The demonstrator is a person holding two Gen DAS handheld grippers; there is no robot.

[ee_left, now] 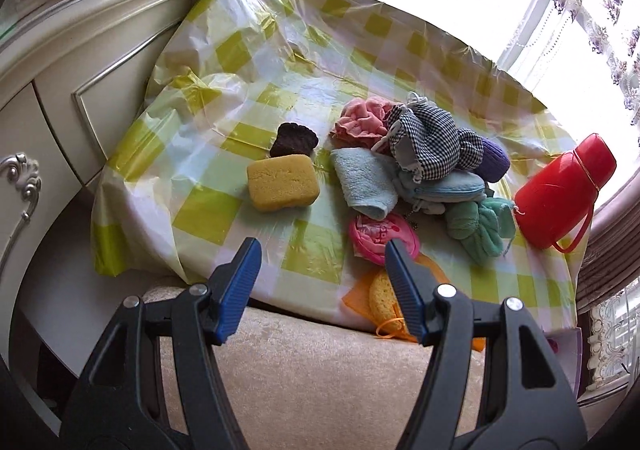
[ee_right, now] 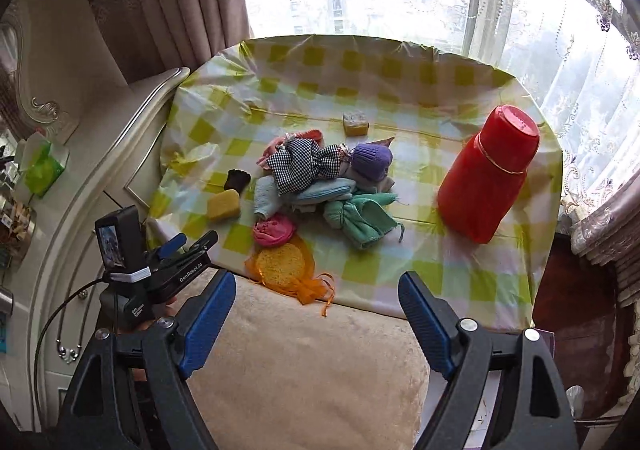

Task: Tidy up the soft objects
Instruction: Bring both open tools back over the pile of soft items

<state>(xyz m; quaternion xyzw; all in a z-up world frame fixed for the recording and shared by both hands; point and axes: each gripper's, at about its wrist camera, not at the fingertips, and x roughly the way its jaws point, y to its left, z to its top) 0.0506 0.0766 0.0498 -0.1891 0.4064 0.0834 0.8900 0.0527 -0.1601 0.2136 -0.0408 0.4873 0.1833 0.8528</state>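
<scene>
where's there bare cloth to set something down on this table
Bare cloth runs along the far side by the window, behind the small sponge. Another patch lies at the near edge between the green towel and the red flask. The middle is crowded: the pile, with the yellow sponge on its left.

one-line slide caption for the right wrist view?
Open right gripper hovers before a pile of soft cloths beside a red flask.
</scene>
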